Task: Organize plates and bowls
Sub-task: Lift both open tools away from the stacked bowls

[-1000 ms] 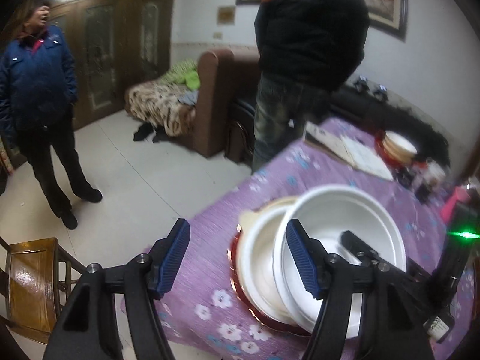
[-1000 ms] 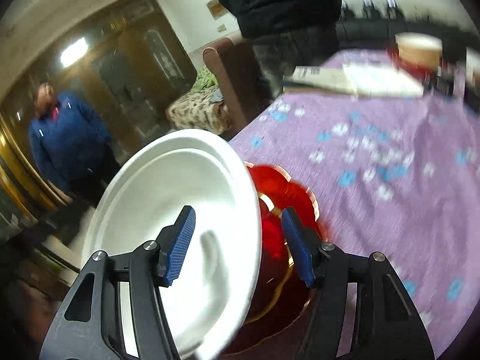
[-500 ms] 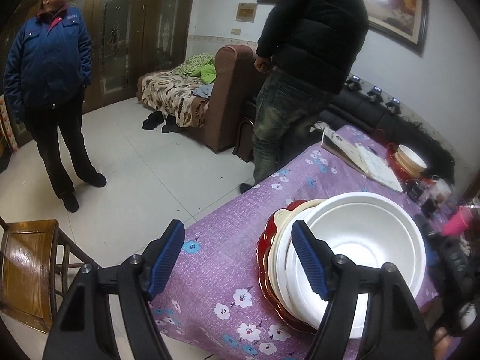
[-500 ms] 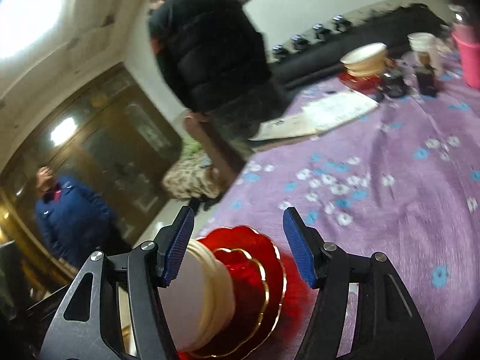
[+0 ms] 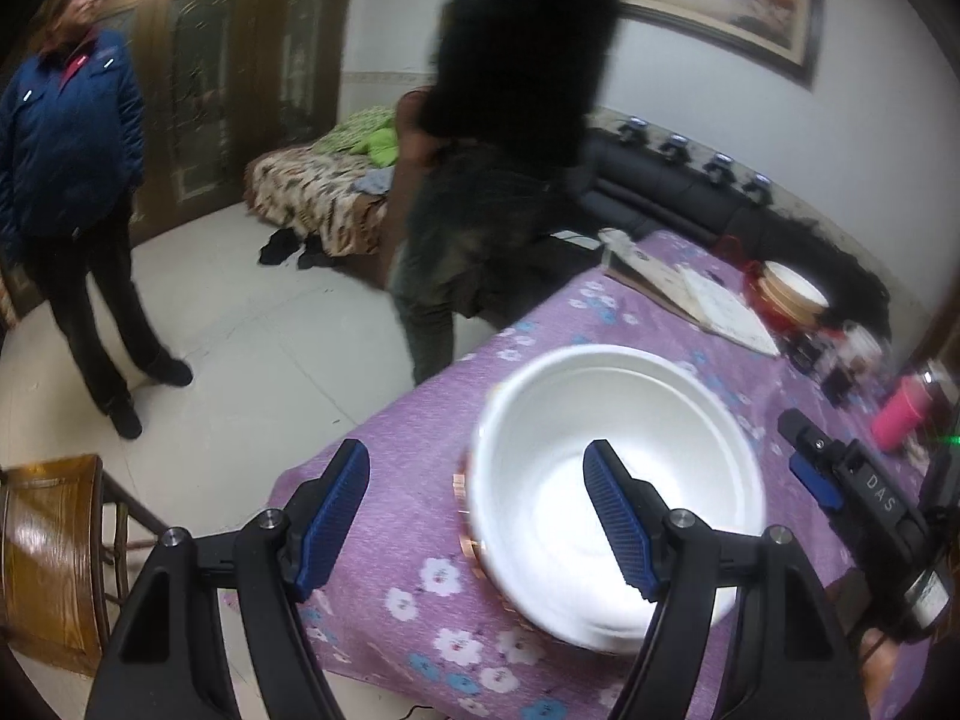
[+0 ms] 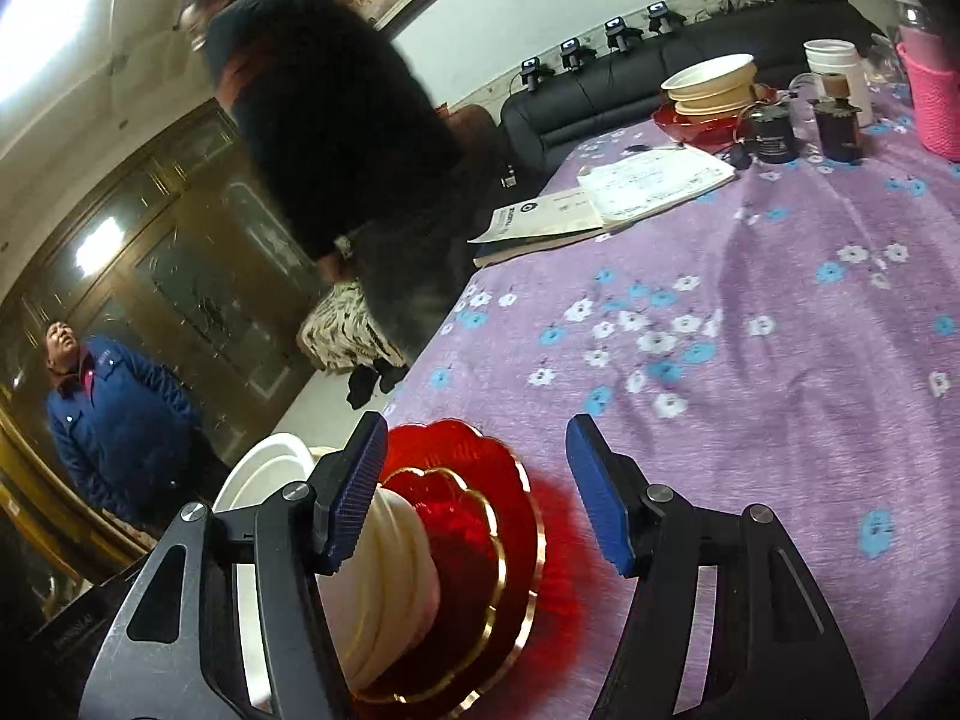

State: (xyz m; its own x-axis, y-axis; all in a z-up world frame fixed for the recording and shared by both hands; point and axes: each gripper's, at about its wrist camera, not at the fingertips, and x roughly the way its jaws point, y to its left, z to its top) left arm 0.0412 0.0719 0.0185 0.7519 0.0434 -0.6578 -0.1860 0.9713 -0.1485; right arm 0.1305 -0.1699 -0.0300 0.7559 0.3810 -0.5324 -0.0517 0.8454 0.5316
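**Bowls nested on the red plate, both tongs free**

The white bowls (image 5: 618, 480) sit stacked inside one another on the red plate (image 6: 480, 516) at the near corner of the bench (image 6: 750, 276), probably gathered there so the set takes one spot on the purple cloth. In the right wrist view the stack looks tilted, though that may be the camera's angle.

The left tongs (image 5: 477, 516) stand apart and hold nothing; one finger hangs over the top bowl's hollow, the other over bare cloth. The right tongs (image 6: 477, 492) are also apart and empty, straddling the plate's rim with the bowls' wall just beside the left finger (image 6: 357, 486).

A second stack (image 6: 714, 87) waits at the far end, well apart. Judging by this, the near stack looks done.
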